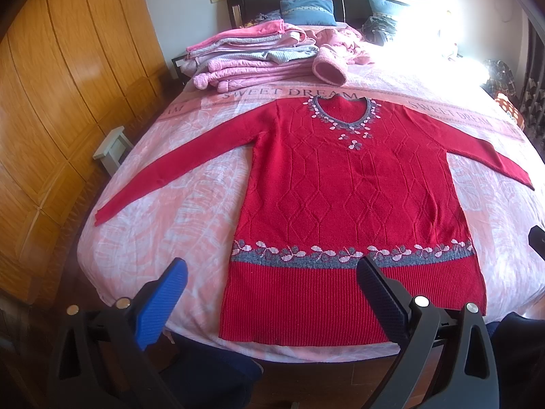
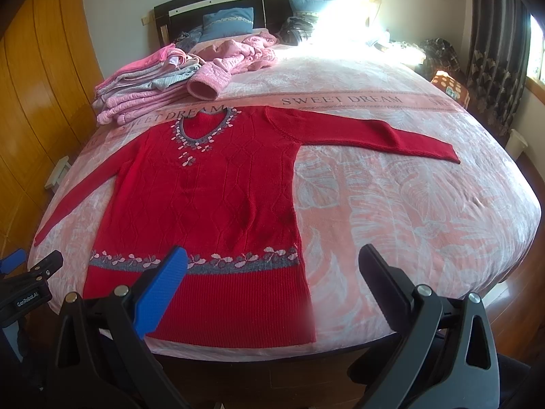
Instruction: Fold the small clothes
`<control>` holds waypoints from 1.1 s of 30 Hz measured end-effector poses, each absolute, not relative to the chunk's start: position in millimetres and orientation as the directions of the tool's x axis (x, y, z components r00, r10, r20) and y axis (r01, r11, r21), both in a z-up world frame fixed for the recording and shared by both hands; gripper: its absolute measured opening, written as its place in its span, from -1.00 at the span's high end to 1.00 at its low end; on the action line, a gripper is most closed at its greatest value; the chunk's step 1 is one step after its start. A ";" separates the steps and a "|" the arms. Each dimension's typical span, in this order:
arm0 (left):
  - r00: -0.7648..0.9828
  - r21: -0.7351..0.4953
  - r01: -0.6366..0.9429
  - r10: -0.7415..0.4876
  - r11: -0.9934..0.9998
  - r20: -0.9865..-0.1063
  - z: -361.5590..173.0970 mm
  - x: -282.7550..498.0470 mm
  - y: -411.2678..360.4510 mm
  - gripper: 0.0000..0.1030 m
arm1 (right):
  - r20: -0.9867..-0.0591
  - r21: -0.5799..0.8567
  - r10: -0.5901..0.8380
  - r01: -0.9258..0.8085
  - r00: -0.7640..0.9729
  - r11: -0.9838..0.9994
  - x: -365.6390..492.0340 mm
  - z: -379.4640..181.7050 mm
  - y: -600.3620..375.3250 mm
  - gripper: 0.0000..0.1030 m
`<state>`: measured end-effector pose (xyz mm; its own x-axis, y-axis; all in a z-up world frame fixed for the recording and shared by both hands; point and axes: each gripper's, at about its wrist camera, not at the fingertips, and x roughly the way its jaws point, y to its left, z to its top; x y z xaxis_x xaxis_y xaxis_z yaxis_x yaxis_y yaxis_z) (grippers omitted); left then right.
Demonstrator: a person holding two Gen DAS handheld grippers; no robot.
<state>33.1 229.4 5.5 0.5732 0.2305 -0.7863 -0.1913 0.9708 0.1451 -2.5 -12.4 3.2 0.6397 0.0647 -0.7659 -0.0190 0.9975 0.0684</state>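
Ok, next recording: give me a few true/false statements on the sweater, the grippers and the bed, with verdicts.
1. The red knitted sweater lies flat, front up, both sleeves spread out. True.
2. The left gripper is shut on the sweater's hem. False: its jaws are open and hold nothing.
3. The right gripper is open and empty. True.
4. The stack of folded pink and grey clothes lies on the sweater. False: it sits apart, nearer the headboard.
5. The pink leaf-patterned blanket reads "SWEET DREAM". True.

red sweater (image 1: 344, 201) flat, sleeves spread
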 end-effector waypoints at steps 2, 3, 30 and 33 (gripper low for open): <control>0.572 0.145 -0.190 0.230 0.971 -0.787 5.1 33.9 228.9 -0.93 | -0.766 0.070 0.066 -0.019 0.639 0.997 -2.6 3.0 -12.5 -0.94; 0.572 0.147 -0.189 0.230 0.971 -0.788 4.6 34.0 228.6 -0.93 | -0.767 0.073 0.068 -0.018 0.638 0.997 -2.2 3.3 -13.5 -0.94; 0.652 0.065 -0.126 0.132 0.990 -0.747 6.7 206.2 172.1 -0.93 | -0.906 0.188 -0.037 0.479 0.421 0.858 200.1 -42.1 -275.8 -0.93; 0.653 0.049 -0.102 0.104 0.994 -0.750 -3.7 231.1 164.0 -0.93 | -0.927 0.172 -0.049 0.539 0.371 0.825 226.2 -71.3 -338.0 -0.93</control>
